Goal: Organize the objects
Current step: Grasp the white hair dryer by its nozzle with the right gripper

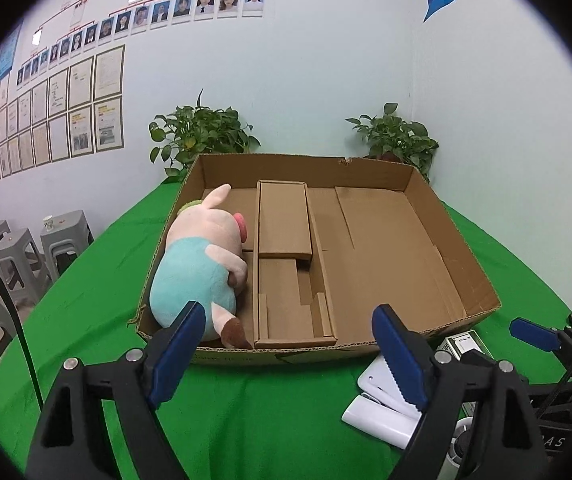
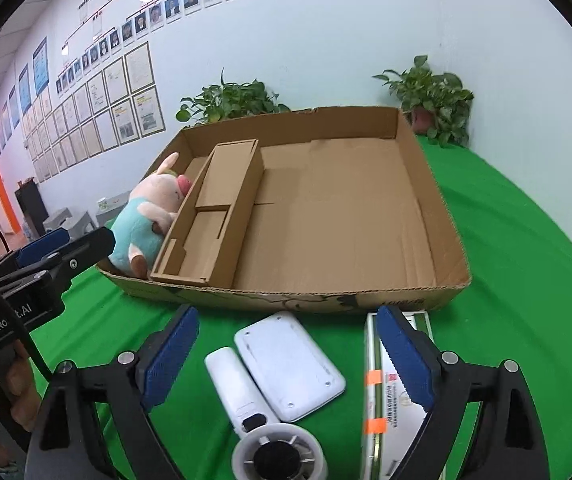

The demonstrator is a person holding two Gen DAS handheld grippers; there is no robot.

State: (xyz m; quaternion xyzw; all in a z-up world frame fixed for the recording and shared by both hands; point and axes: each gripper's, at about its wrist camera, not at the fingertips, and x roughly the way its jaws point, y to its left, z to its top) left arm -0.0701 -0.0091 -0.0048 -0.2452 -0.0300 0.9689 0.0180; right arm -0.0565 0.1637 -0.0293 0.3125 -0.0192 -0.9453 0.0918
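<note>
A shallow cardboard box (image 1: 462, 248) (image 2: 442, 216) sits on the green table, with a cardboard divider insert (image 1: 286, 224) (image 2: 226, 184) inside. A plush pig (image 1: 202, 264) (image 2: 146, 216) in a teal shirt lies in its left compartment. In front of the box lie a white flat device (image 2: 290, 364) (image 1: 378, 384), a white handheld fan (image 2: 246, 404) and a green-white carton (image 2: 382, 412) (image 1: 462, 344). My left gripper (image 1: 286, 356) is open and empty, just before the box's front wall. My right gripper (image 2: 286, 364) is open and empty above the white device and fan.
Two potted plants (image 1: 202, 136) (image 1: 398, 140) stand behind the box against the wall. Grey stools (image 1: 26, 256) stand off the table's left side. The left gripper body (image 2: 46, 264) shows at the left of the right wrist view.
</note>
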